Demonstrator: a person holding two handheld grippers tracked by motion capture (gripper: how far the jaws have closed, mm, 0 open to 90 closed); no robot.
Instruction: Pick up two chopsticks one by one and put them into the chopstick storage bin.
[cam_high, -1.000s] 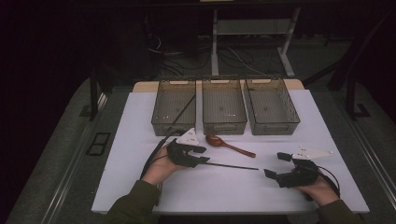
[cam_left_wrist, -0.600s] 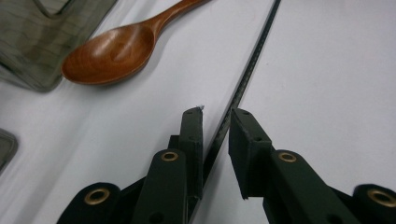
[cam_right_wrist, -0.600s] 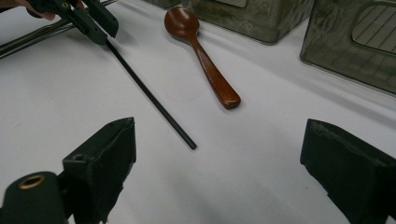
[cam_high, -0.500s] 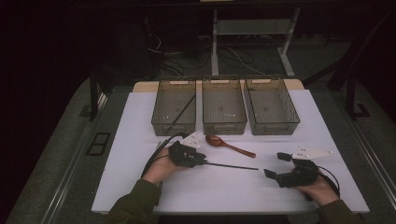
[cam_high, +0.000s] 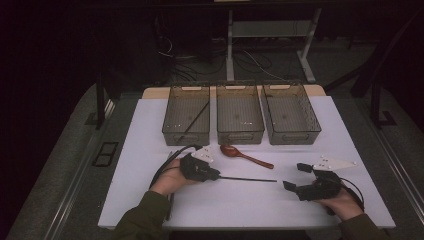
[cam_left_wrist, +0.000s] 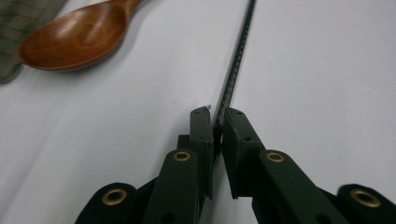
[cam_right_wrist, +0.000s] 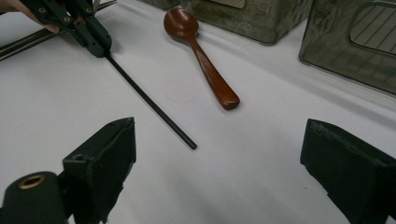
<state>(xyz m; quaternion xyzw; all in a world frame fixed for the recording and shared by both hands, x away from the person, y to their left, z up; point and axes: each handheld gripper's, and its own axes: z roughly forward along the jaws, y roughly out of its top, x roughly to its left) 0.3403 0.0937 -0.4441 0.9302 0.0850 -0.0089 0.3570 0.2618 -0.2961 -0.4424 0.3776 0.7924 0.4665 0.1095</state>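
High view: a white counter holds 3 see-through bins in a row at the far side. The left bin has a thin dark stick leaning inside it. The middle bin and the right bin look almost bare.

A brown wooden spoon lies just in front of the middle bin, its bowl toward the left. A thin black rod lies flat on the counter, near the spoon but not touching it.

The left gripper is held low at the rod's left end. In the left gripper view its fingers are pressed together on the rod, pinching its tip. The rod runs straight away from them, and the spoon's bowl sits off to the upper left.

The right gripper rests on the counter to the right, well apart from the rod's free end. In the right gripper view its fingers are spread wide, with nothing between them. Past them you can see the rod, the spoon, and the left gripper holding the rod's far end.
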